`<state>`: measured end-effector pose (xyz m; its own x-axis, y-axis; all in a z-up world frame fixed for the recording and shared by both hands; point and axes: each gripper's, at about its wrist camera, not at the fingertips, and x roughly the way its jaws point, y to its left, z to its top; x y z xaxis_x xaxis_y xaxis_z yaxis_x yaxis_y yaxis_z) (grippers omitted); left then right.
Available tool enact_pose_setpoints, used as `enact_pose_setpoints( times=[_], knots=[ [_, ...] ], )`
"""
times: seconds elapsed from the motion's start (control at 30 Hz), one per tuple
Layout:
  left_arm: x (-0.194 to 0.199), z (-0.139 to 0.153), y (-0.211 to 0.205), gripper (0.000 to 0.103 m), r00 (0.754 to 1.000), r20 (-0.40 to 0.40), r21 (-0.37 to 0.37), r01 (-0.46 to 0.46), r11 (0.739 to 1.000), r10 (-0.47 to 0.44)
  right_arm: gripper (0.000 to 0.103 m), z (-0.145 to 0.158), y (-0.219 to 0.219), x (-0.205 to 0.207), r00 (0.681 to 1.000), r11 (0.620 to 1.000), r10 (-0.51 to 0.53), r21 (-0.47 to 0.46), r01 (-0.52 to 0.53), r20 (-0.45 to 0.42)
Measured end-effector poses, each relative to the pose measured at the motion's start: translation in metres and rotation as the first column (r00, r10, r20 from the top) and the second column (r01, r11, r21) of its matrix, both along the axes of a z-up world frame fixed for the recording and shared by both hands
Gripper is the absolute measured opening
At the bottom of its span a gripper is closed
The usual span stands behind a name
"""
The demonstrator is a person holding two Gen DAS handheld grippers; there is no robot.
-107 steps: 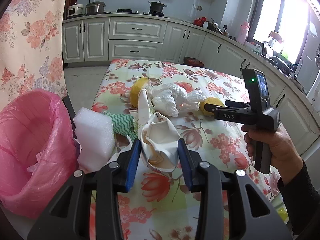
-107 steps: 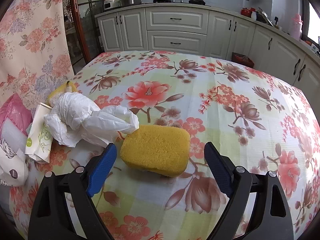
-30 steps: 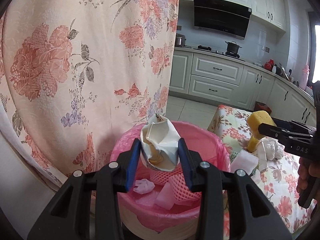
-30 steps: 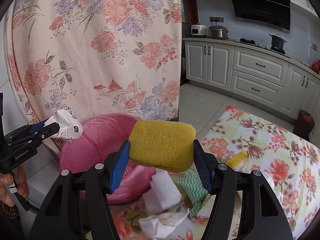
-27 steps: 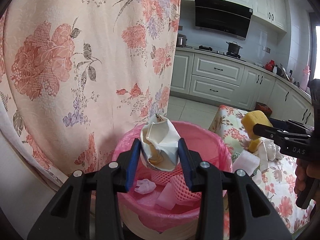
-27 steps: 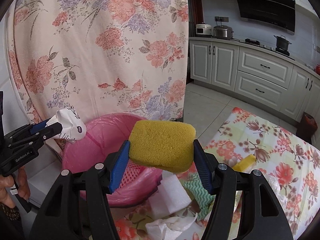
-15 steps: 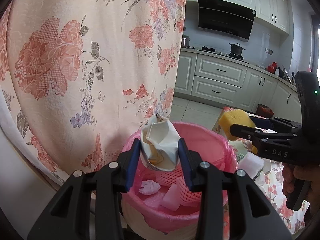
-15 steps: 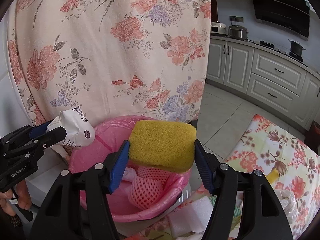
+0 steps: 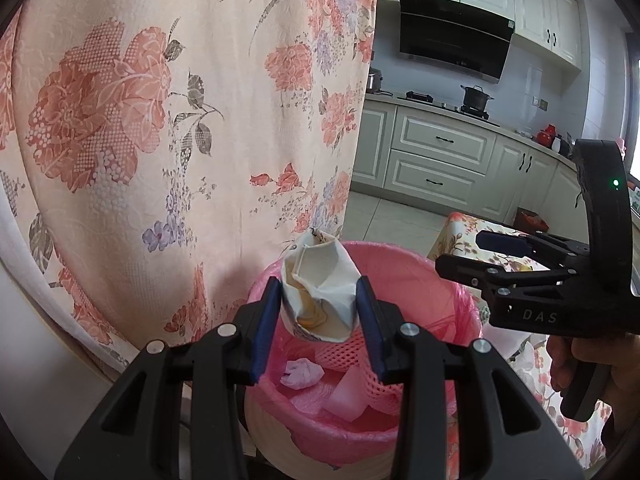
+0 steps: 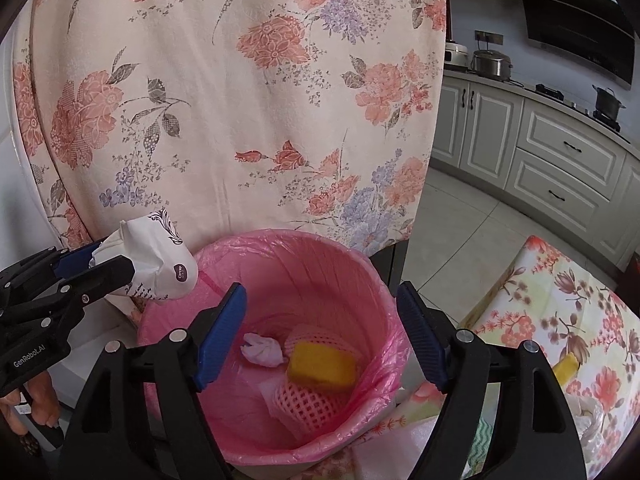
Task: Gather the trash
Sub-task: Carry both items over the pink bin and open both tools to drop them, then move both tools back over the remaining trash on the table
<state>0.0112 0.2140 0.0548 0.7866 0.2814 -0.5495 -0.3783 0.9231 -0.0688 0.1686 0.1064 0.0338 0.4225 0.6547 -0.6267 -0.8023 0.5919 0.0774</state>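
Nearest in the left wrist view: left claw point(image 9: 318, 322), tilted downward, blue pads clamped on a crumpled white paper bag point(image 9: 318, 286) and holding it above the near rim of the pink-lined trash bin point(image 9: 460, 304). Seen from the right wrist view, same paper bag point(image 10: 154, 264) at the left, over the bin's left edge, with part of a hand point(image 10: 38, 404) on the grip below.

Right claw point(image 10: 322, 336) angled down over the bin mouth, jaws just opened wide, nothing between the pads. From the left view, right claw point(image 9: 476, 254) reaching in from the right at bin height, a hand point(image 9: 588, 364) wrapped round its handle.

Inside the bin point(image 10: 376, 280), lined with a pink plastic bag: yellow sponge point(image 10: 322, 366) lying on top of pink foam netting point(image 10: 308, 400), free of the claw. Just beside it to the left, a small wad of crumpled tissue point(image 10: 262, 350). Under the netting, a pale piece of foam, partly hidden. In the left view, same tissue point(image 9: 302, 372) and netting point(image 9: 376, 376) visible low in the bin between the pads.

Right of the bin, edge of a table point(image 10: 560, 312) under a floral cloth, with a yellow scrap point(image 10: 566, 368) and some white and green litter at the near corner, too cut off to name.

Behind the bin, a hanging floral curtain point(image 10: 240, 100), filling most of both views. Farther back, tiled floor, pale kitchen cabinets point(image 10: 560, 160), and pots on the counter.
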Motion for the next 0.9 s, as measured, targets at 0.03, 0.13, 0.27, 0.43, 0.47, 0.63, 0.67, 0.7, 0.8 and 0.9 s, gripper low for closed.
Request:
enact_pose_setpoints(
  times=[0.03,0.13,0.27,0.43,0.47,0.63,0.67,0.7,0.8,0.9],
  knots=[
    [0.001,-0.001,0.0,0.038,1.0,-0.001,-0.002,0.0,1.0,0.0,0.073,0.0,-0.002,0.002,1.0,1.0,-0.006,0.001,0.006,-0.003],
    [0.004,-0.003,0.0,0.039,1.0,-0.008,-0.005,0.001,1.0,-0.001,0.074,0.0,-0.01,0.006,1.0,1.0,-0.022,0.0,0.022,-0.001],
    [0.005,-0.005,0.002,0.045,1.0,-0.008,-0.012,-0.01,1.0,0.01,0.075,0.002,-0.025,0.014,0.998,0.998,-0.055,0.006,0.055,0.0],
    [0.006,-0.006,-0.002,0.045,1.0,-0.013,-0.01,-0.004,1.0,0.004,0.075,0.004,-0.042,0.021,0.996,0.996,-0.089,0.014,0.089,0.0],
    [0.006,-0.006,-0.003,0.045,1.0,-0.013,-0.009,-0.003,1.0,0.003,0.075,0.004,-0.045,0.022,0.995,0.995,-0.095,0.016,0.095,-0.001],
    [0.007,-0.004,-0.008,0.045,1.0,-0.014,-0.005,0.007,1.0,-0.008,0.076,0.005,-0.064,0.028,0.992,0.991,-0.128,0.023,0.128,0.0],
    [0.007,-0.003,-0.01,0.045,1.0,-0.013,-0.005,0.01,1.0,-0.01,0.076,0.005,-0.068,0.028,0.991,0.991,-0.134,0.024,0.134,-0.001],
    [0.007,-0.003,-0.011,0.045,1.0,-0.012,-0.005,0.013,1.0,-0.013,0.076,0.005,-0.073,0.029,0.99,0.989,-0.143,0.026,0.143,-0.001],
    [0.01,0.0,-0.017,0.046,1.0,-0.008,0.0,0.025,1.0,-0.025,0.077,0.006,-0.089,0.031,0.986,0.985,-0.168,0.03,0.168,-0.001],
    [0.012,0.003,-0.024,0.047,0.999,-0.005,0.004,0.039,0.999,-0.039,0.078,0.006,-0.106,0.033,0.981,0.98,-0.195,0.03,0.195,0.001]
  ],
)
